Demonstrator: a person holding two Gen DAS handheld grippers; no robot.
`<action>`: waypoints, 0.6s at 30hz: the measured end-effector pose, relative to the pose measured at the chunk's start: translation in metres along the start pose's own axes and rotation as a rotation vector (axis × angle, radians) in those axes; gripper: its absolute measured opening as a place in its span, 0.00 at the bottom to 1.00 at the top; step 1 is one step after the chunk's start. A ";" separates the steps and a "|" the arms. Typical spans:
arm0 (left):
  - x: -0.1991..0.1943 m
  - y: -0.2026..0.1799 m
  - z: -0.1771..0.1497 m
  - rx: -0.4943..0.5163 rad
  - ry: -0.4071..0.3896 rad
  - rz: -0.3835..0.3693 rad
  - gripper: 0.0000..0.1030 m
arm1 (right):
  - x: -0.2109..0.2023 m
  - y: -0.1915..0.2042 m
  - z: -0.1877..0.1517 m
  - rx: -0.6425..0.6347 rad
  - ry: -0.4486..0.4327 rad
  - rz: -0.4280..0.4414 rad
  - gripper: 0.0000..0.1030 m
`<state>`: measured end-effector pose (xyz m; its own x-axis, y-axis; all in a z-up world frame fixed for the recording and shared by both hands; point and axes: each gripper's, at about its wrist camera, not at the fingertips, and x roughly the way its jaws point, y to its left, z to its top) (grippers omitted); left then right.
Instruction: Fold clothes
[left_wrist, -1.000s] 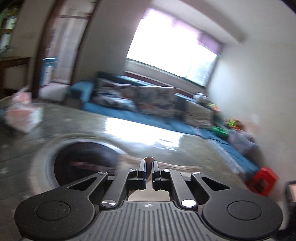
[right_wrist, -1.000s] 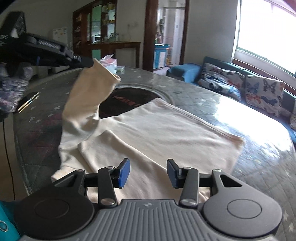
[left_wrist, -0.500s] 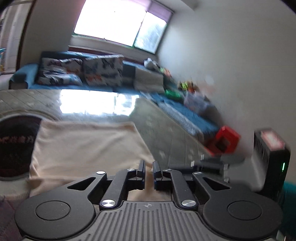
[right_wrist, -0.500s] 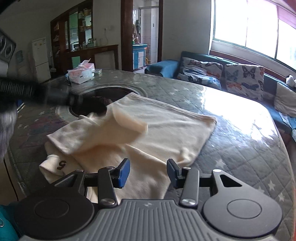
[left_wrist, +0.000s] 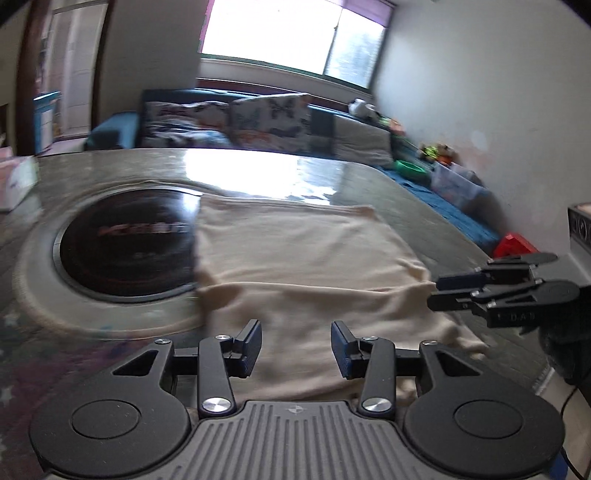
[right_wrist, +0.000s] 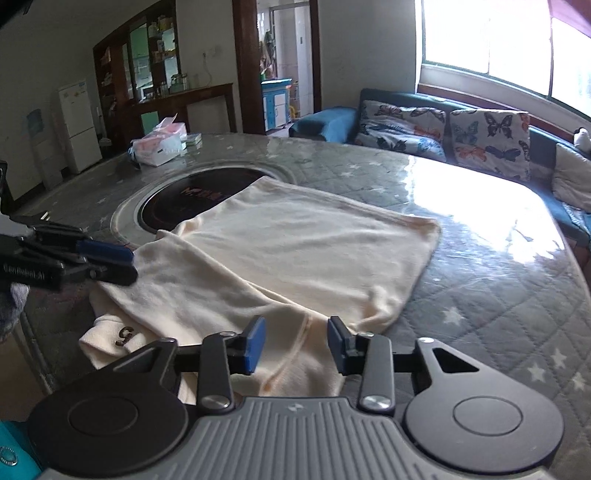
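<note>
One cream shirt (right_wrist: 295, 258) lies flat on the surface (right_wrist: 498, 266), one sleeve folded across, edge over the round black hob (right_wrist: 173, 206). Two claws: left claw (left_wrist: 295, 345) opening, empty; right claw (right_wrist: 295, 341) closing, ungripped, above the cloth.

On the side of your left claw (right_wrist: 107, 260), at the left edge of the right wrist view, you can read white lettering, roughly "GenRobot.AI". The cream garment (right_wrist: 295, 258) carries a dark figure like a "5" or "S" on its folded part near the tabletop's near edge. The round black cooktop (right_wrist: 192, 199) set in the tabletop bears reddish lettering, too blurred to read.
</note>
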<state>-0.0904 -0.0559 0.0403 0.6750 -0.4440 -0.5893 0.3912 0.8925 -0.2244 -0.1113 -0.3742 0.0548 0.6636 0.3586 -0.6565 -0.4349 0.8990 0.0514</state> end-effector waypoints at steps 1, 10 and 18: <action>-0.001 0.005 0.002 -0.006 -0.003 0.009 0.43 | 0.004 0.002 0.001 -0.001 0.006 -0.001 0.34; 0.001 0.024 0.005 -0.023 -0.007 0.046 0.43 | 0.022 0.008 0.002 0.017 0.036 -0.039 0.09; 0.024 0.018 0.020 0.026 -0.019 0.019 0.38 | 0.007 0.011 0.008 -0.013 0.026 -0.102 0.06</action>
<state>-0.0552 -0.0523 0.0377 0.6939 -0.4290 -0.5783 0.3946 0.8984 -0.1930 -0.1068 -0.3604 0.0570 0.6886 0.2585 -0.6775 -0.3739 0.9271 -0.0263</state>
